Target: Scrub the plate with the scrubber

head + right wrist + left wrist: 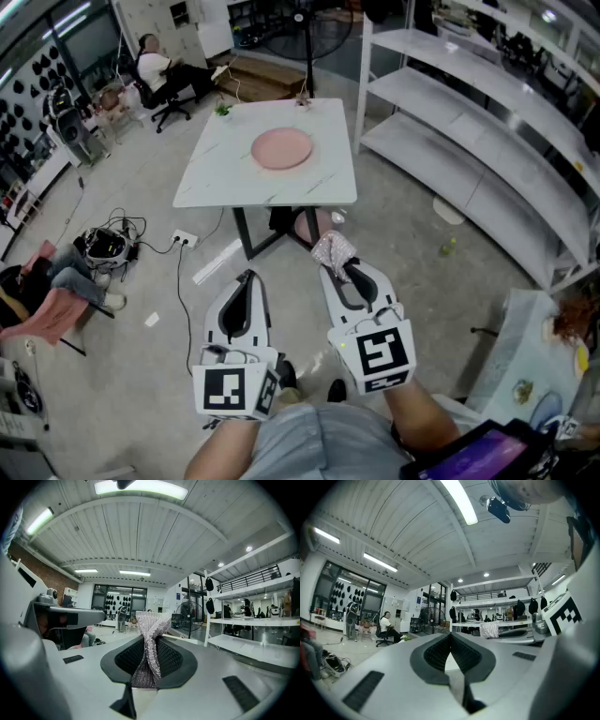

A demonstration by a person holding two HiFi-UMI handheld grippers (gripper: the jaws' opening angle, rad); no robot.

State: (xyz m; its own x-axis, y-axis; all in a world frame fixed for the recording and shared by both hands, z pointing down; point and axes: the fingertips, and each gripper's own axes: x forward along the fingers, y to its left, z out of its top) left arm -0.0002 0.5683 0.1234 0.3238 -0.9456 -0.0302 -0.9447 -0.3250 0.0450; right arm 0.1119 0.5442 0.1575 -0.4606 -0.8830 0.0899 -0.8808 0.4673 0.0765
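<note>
Silvery scrubber [149, 634] pinched in right tool [337, 269] (left tool [247, 277] pressed together); pink plate [281, 148] on table [223, 164].

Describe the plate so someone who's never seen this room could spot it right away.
Find the white table on the grey floor, left of the long white shelves. The plate lies flat near its middle. It is the only large, round, pink thing there; the green item at the far edge is tiny.
</note>
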